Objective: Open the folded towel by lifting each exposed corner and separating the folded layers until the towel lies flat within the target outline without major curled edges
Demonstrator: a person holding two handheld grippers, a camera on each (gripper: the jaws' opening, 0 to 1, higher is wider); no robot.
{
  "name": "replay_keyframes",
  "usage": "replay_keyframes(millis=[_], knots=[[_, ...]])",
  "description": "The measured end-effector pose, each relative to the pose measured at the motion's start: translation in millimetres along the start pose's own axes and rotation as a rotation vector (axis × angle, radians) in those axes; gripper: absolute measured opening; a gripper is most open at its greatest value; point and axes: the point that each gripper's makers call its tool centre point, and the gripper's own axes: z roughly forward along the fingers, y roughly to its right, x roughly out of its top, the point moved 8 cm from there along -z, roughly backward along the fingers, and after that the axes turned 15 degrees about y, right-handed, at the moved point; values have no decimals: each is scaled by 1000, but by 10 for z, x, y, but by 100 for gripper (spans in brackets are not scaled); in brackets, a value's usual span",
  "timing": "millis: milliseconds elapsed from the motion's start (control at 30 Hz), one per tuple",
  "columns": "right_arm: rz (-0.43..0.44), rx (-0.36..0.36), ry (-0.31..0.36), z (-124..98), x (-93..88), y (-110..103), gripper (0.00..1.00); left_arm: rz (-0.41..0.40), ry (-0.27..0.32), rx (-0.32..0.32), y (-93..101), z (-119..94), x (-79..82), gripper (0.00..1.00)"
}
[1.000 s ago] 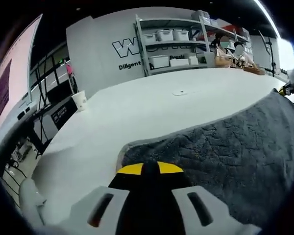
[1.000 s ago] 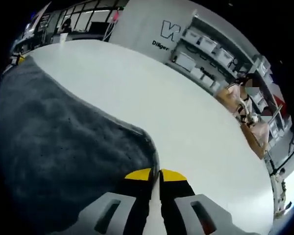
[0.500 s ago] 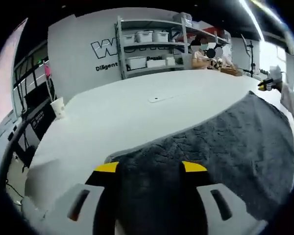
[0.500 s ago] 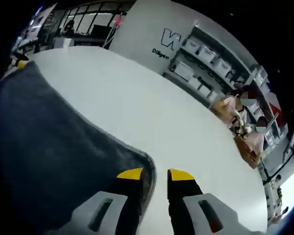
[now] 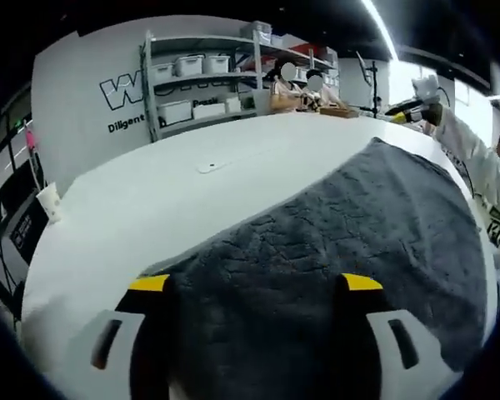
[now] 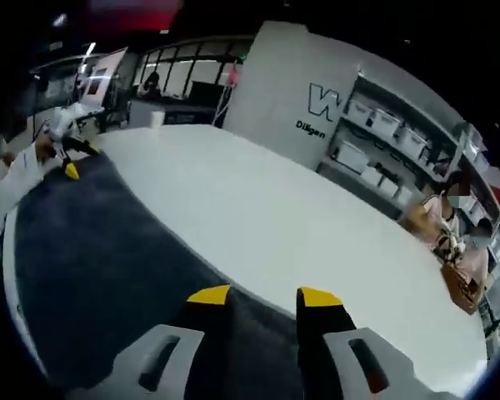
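A dark grey towel (image 5: 333, 233) lies spread on the white table (image 5: 150, 208). In the left gripper view its near corner sits under and between my left gripper (image 5: 256, 283), whose jaws stand wide apart with nothing pinched. My right gripper (image 5: 408, 107) shows at the towel's far end, with a white sleeve (image 5: 471, 146) behind it. In the right gripper view the towel (image 6: 100, 242) stretches away to the left, and its edge runs beneath my right gripper (image 6: 264, 296), which is open. My left gripper (image 6: 67, 162) shows at the towel's far corner.
White table (image 6: 317, 225) extends beyond the towel. A paper cup (image 5: 46, 200) stands near its left edge and a small flat item (image 5: 210, 167) lies mid-table. Shelves with storage bins (image 5: 192, 83) line the back wall, with people seated near them.
Both grippers went from shut on the towel's corners to open, letting the corners go. Both views have shifted, and more of the towel now lies flat in view.
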Motion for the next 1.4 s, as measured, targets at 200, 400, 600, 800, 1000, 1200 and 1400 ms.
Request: replay_keyframes(millis=[200,400,600,800,1000,1200,1400], knots=[[-15,99,-11,238,79,-335,26,9,0,-17,-32,0,-67,81],[-15,213,-8,430,169,-718,28,-37,19,-17,-27,-116,-135,81],[-29,372,13,616,348,-1272,33,-29,22,-6,-3,-117,-148,84],[-28,525,60,833,561,-1800,35,-28,38,-17,13,-115,-166,89],[-38,627,80,1089,645,-2233,33,-29,50,-23,0,-114,-172,90],[5,712,74,1431,586,-2607,29,-29,55,-24,-3,-115,-176,89],[-47,748,85,1635,483,-2754,27,-29,58,-24,10,-123,-181,89]])
